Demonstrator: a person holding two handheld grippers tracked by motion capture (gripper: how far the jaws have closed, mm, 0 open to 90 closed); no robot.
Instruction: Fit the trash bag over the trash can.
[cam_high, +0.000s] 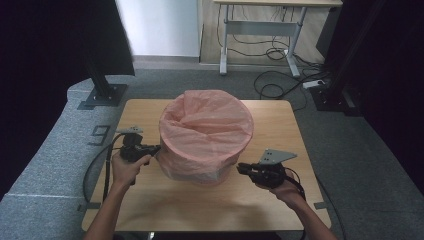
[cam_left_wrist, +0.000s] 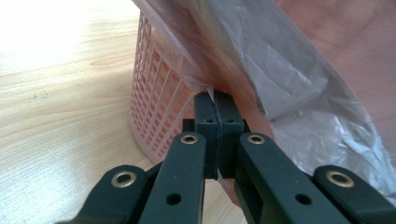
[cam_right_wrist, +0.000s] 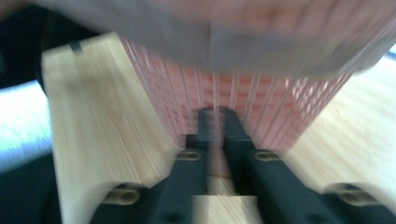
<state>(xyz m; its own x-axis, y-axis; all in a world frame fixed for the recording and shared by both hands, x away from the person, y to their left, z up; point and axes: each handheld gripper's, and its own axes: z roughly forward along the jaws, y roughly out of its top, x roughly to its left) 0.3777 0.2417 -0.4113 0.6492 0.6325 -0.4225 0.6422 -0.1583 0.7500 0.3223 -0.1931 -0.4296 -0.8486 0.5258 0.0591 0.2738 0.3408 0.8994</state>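
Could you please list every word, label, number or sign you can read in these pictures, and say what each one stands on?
None: no readable text shows on the pink plastic bin liner, the pink slatted plastic basket or the light wooden table.
Dark tape mark on the grey carpet left of the table: resembles a "9", but too small to read surely.

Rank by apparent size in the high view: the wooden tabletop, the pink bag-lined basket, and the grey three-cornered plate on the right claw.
1. Light wooden tabletop, largest.
2. Pink plastic-bag-lined lattice basket, covering much of the tabletop's middle.
3. Grey three-cornered plate on the right claw, by far the smallest.
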